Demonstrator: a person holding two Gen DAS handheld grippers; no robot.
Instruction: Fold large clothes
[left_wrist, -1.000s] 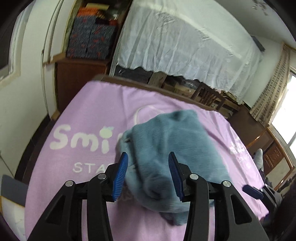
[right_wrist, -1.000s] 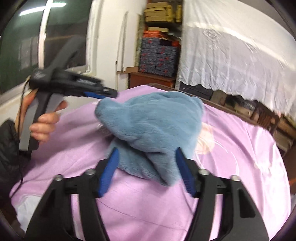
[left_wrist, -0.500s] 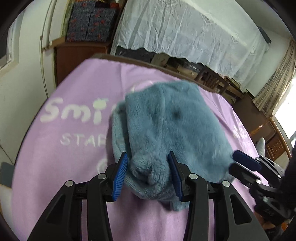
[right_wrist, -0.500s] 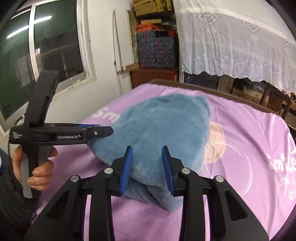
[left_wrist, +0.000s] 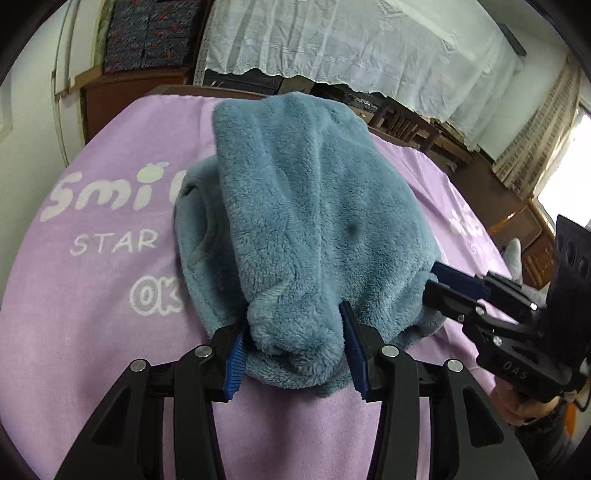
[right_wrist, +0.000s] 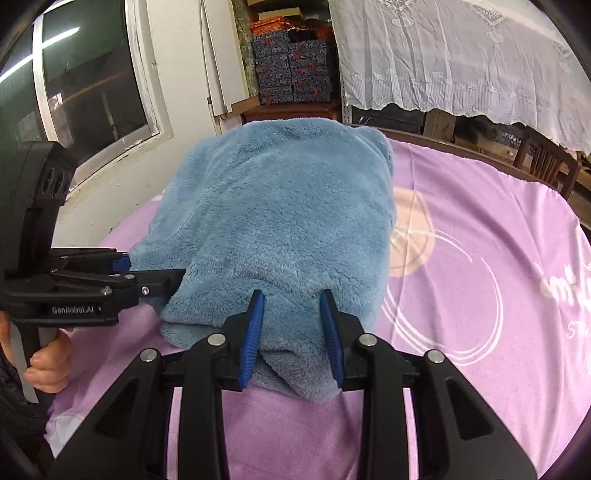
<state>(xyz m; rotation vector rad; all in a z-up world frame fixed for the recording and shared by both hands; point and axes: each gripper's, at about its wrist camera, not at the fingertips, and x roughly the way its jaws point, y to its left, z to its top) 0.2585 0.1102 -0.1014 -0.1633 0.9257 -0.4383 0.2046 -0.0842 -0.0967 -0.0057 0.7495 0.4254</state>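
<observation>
Left wrist view: left gripper (left_wrist: 293, 341) clamps a bunched near edge of the blue fleece garment (left_wrist: 314, 206), folded on the purple blanket (left_wrist: 92, 332). Pile looks thick, soft, light; best held at doubled edges. Blanket print reads "Smi", "STAR", "OK".

Right wrist view: right gripper (right_wrist: 291, 336) pinches the garment's near corner (right_wrist: 291, 354). Left tool body reads "GenRobot.AI" (right_wrist: 72, 309).

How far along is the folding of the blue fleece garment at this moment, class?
Done: the blue fleece garment already lies doubled in layers on the purple blanket. In hand: the left gripper and right gripper each pinch its near edge. Left: probably a final fold or placement, then letting go.
</observation>
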